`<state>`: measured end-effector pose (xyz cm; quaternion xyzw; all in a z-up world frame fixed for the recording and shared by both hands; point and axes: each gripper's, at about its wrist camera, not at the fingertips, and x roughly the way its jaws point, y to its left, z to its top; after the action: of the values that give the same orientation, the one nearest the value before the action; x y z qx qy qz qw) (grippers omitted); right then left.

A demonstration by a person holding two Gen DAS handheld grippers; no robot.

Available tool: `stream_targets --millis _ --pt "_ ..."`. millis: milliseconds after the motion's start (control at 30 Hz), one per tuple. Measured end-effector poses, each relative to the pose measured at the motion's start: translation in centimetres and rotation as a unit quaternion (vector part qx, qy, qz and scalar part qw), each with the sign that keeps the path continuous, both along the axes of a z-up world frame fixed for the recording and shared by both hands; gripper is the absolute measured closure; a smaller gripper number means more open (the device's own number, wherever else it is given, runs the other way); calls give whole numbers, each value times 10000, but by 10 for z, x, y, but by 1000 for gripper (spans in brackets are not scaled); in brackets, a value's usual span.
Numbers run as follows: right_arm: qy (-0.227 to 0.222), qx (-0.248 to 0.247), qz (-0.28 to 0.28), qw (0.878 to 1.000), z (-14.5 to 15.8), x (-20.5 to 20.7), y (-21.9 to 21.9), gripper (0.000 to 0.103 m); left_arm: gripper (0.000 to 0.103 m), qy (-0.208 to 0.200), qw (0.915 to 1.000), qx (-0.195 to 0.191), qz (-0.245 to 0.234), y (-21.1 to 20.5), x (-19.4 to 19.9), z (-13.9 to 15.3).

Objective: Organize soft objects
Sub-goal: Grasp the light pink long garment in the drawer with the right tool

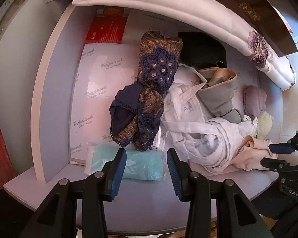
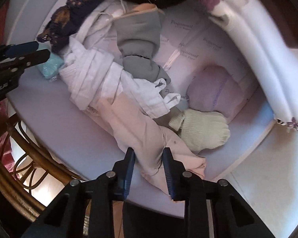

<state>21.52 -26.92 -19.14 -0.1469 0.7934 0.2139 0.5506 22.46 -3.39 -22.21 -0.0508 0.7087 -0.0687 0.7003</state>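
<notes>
- The left tongs [image 1: 147,156] hang straight down over the front of the white counter [image 2: 55,123], jaws partly apart, with a teal packet [image 1: 143,165] lying between and just under the tips; I cannot tell whether the pads press on it.
- The right tongs [image 2: 149,156] are clamped narrow on the near end of a pink garment [image 2: 133,119], which bunches up between the blue pads [image 2: 130,164].
- That pink garment lies at the front right of the pile, running back under a white strappy garment [image 2: 93,75].
- A grey piece [image 2: 139,45] lies across the white one, further back.
- A cream sock [image 2: 204,132] sits just right of the pink garment, touching a lilac bundle [image 2: 214,91] behind it.
- A navy and gold lace piece [image 1: 149,91] lies left of the white garment, its lower end touching the teal packet.
- A black item [image 1: 202,49] sits at the back, behind the grey piece.
- Sheets printed "Professional" [image 1: 101,75] line the counter under everything.
- A red box [image 1: 107,29] lies at the back left.
- A floral quilt [image 1: 264,59] curves over the back and right edge.
- A rattan chair [image 2: 15,170] shows below the counter's left edge.
</notes>
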Motion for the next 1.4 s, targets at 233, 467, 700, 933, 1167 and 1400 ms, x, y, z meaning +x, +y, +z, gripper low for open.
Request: stream_targets --millis 233,467,700,933,1167,1400 --pt "-428 342 -772 9955 34 7 -25 81 60 -51 10000 -50 19 1 0 4" --pt "-621 568 -1654 9826 41 24 -40 74 60 -64 10000 -35 -37 -1 0 3" --pt "-852 332 -1557 9836 26 25 -32 27 60 -60 10000 -15 23 1 1 2" --pt "-694 31 -1148 9910 10 19 -25 26 60 -38 10000 40 -23 2 -1 0" --pt "-545 -81 -1099 9924 -8 15 -19 54 56 -113 9998 36 127 9 -1 2" --pt "-353 -76 -1352 9902 -16 20 -28 52 52 -161 9978 -152 631 32 -1 9"
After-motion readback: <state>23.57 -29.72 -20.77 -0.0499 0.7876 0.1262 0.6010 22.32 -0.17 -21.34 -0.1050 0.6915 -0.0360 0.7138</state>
